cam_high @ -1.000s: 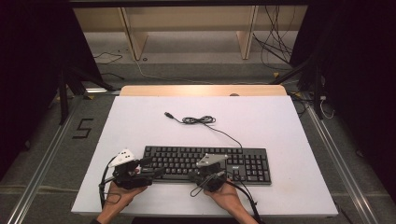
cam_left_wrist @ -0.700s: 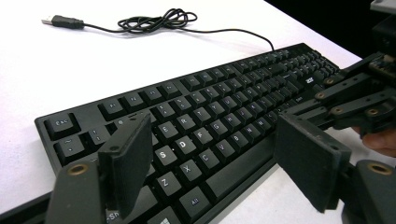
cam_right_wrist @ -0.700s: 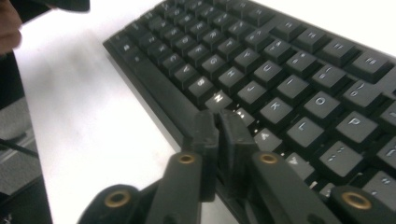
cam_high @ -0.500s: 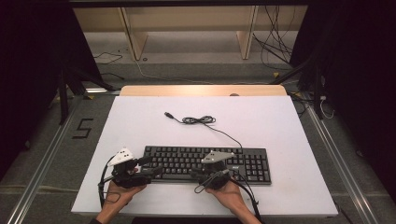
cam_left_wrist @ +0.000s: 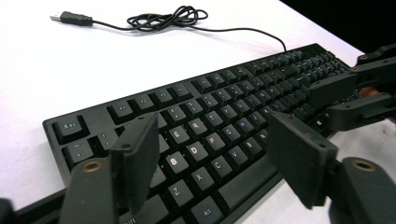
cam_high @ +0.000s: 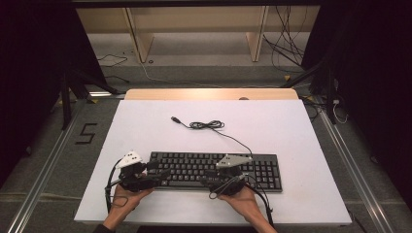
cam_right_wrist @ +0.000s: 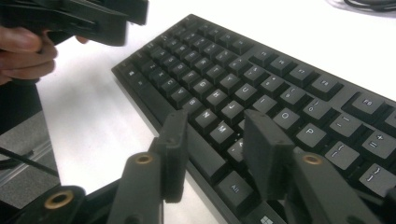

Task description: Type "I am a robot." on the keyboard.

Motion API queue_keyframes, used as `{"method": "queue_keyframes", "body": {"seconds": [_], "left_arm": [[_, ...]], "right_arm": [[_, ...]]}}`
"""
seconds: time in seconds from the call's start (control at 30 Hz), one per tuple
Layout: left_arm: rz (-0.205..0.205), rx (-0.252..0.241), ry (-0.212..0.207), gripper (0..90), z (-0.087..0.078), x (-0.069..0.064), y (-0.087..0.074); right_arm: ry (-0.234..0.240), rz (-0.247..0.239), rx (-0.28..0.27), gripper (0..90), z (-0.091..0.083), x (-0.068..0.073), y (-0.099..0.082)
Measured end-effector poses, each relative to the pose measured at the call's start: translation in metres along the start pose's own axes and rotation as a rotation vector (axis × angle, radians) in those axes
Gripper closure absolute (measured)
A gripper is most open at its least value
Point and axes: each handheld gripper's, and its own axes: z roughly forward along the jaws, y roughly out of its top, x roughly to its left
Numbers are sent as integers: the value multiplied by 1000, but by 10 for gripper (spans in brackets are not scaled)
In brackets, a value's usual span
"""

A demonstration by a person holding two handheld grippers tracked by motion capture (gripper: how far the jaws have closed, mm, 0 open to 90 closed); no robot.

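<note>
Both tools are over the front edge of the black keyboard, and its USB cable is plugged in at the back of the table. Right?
Not quite. The USB cable lies loose on the white table, plug free, as the high view shows. Both tools do sit at the keyboard front edge.

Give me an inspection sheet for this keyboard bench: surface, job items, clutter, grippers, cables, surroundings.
Surface: white tabletop, flat, with a wooden strip along its far edge.
Job's things: black keyboard lying flat near the person's edge.
Clutter: nothing seen.
Grippers: left gripper open over the keyboard's left end, jaws just been closing, nothing clamped; right gripper open over the space-bar area, jaws just been opening, nothing clamped.
Cables: keyboard cable loosely coiled behind the keyboard, USB plug lying free.
Surroundings: grey floor with a "5" mark, wooden frame beyond, loose wires at right.
</note>
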Motion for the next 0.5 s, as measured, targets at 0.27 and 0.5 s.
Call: {"method": "queue_keyframes", "body": {"seconds": [0.27,0.5], "left_arm": [[8,32,16,510,10,0,5],[34,75,16,684,22,-2,9]], "right_arm": [[-3,4,-8,527,-6,-2,0],[-14,2,-17,463,-10,-2,0]]}}
